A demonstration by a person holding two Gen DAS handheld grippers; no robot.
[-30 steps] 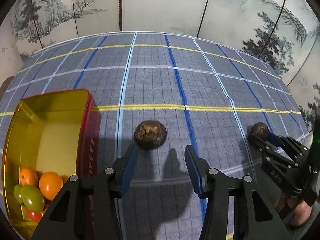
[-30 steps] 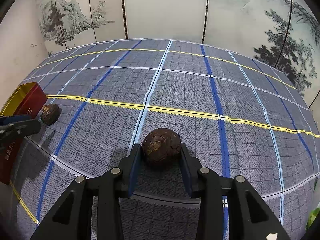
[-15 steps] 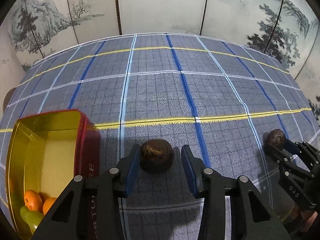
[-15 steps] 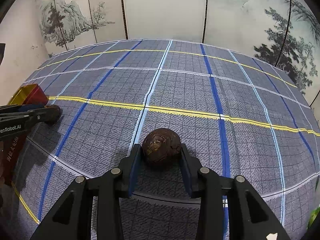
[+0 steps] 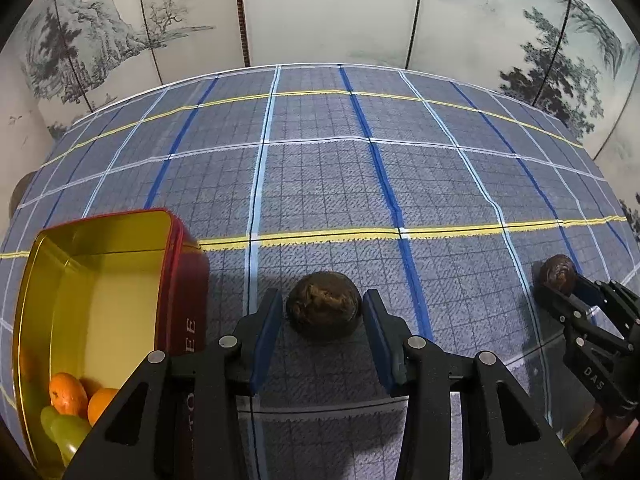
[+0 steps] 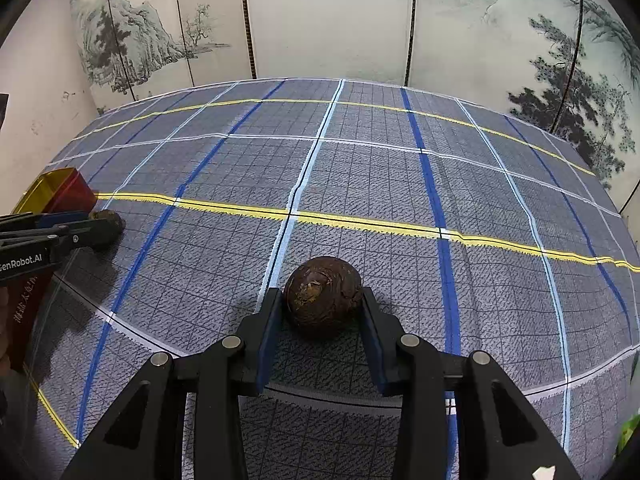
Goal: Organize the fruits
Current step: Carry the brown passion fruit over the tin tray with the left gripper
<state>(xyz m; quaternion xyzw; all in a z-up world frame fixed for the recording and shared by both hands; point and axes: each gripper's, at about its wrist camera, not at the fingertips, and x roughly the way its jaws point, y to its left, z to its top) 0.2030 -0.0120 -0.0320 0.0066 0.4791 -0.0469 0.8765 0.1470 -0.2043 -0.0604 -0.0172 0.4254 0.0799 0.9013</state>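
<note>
A dark brown round fruit (image 5: 323, 305) lies on the checked tablecloth between the fingers of my left gripper (image 5: 322, 320); the jaws stand close on both sides with small gaps, open. My right gripper (image 6: 320, 316) is shut on a second dark brown fruit (image 6: 323, 295), resting on the cloth; this fruit also shows in the left wrist view (image 5: 558, 274). A red tin with a gold inside (image 5: 104, 264) stands left of the left gripper, holding two orange fruits (image 5: 68, 394) and green ones (image 5: 66, 430).
The blue-grey checked cloth (image 5: 320, 180) covers the table to a painted folding screen (image 5: 320, 12) at the back. The tin's corner (image 6: 60, 188) and the left gripper (image 6: 48, 236) show at the left of the right wrist view.
My left gripper has moved forward around the brown fruit and its jaws have narrowed around it. The right gripper has held still on its fruit.
</note>
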